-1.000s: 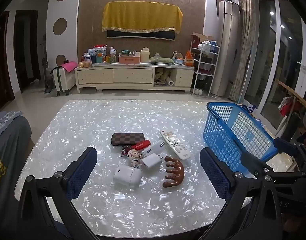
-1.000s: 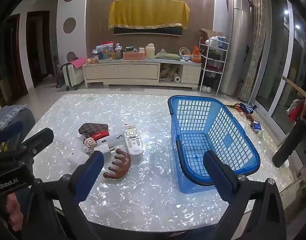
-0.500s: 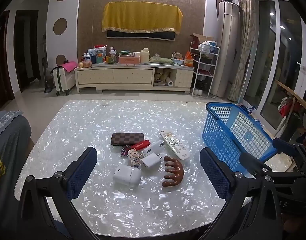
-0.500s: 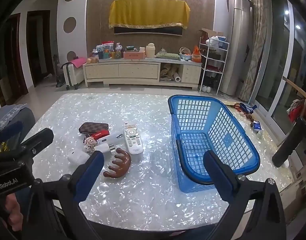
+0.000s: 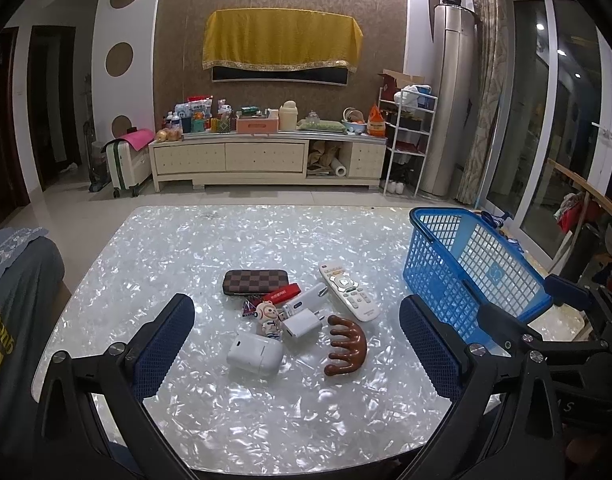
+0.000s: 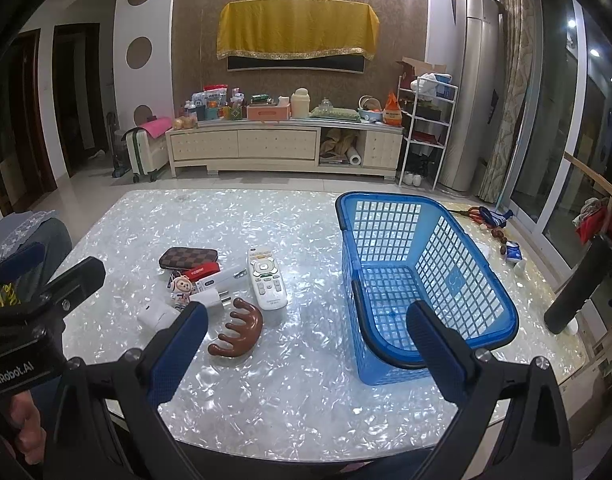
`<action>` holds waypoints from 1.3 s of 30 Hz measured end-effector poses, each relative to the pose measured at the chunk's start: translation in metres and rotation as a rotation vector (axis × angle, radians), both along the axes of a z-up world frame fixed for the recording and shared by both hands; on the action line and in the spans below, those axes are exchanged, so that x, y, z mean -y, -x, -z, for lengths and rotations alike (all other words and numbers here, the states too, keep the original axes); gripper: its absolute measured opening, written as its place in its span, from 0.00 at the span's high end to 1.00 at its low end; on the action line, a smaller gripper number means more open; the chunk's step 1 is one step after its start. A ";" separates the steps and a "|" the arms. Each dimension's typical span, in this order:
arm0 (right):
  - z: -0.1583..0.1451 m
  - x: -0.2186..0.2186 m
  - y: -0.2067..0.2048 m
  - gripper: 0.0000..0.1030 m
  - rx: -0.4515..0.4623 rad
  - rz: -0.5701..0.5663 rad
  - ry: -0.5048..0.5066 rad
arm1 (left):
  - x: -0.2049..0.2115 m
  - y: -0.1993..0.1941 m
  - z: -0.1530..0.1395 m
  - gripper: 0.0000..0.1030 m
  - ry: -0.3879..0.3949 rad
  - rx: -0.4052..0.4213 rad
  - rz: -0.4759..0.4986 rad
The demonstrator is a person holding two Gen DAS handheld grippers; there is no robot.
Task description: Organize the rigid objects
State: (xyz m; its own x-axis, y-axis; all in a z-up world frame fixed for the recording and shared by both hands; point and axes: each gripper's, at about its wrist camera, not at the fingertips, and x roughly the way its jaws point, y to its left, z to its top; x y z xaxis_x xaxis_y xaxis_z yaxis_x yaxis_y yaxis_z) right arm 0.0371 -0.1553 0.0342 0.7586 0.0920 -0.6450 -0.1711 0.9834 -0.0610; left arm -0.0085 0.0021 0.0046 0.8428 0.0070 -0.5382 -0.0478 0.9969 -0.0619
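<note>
A cluster of small objects lies mid-table: a checkered brown case (image 5: 255,281), a white remote (image 5: 348,297), a brown wooden massager (image 5: 345,345), a white earbud case (image 5: 255,354), a white charger plug (image 5: 300,326), a small astronaut figure (image 5: 268,318) and a red stick (image 5: 282,294). An empty blue basket (image 6: 422,280) stands on the table's right. My left gripper (image 5: 298,344) is open and empty, held above the near edge facing the cluster. My right gripper (image 6: 306,344) is open and empty, between the massager (image 6: 238,334) and the basket.
The pearly white table (image 5: 226,240) ends close to both grippers. Small items lie on its far right corner (image 6: 494,220). A dark cylinder (image 6: 578,288) stands off to the right. A person's clothed body (image 5: 14,300) is at the left. A TV cabinet (image 5: 266,156) lines the far wall.
Both views have shifted only slightly; the left gripper drew back a touch from the cluster. No object moved and both grippers stayed open.
</note>
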 end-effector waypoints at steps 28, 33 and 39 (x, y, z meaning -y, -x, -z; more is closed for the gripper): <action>-0.004 0.003 0.004 0.03 0.035 0.011 -0.035 | 0.000 0.006 0.003 0.00 -0.016 -0.013 0.002; -0.001 0.003 0.003 0.03 0.019 0.009 -0.035 | 0.000 0.005 0.003 0.00 -0.018 -0.017 0.003; 0.001 0.003 0.002 0.03 0.011 0.009 -0.039 | 0.001 0.003 0.005 0.00 -0.014 -0.020 0.005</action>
State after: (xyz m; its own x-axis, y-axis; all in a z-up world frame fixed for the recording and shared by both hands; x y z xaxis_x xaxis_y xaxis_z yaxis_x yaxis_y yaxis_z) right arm 0.0351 -0.1584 0.0337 0.7668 0.1099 -0.6324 -0.1618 0.9865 -0.0248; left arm -0.0113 0.0013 -0.0007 0.8317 0.0103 -0.5552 -0.0439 0.9979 -0.0472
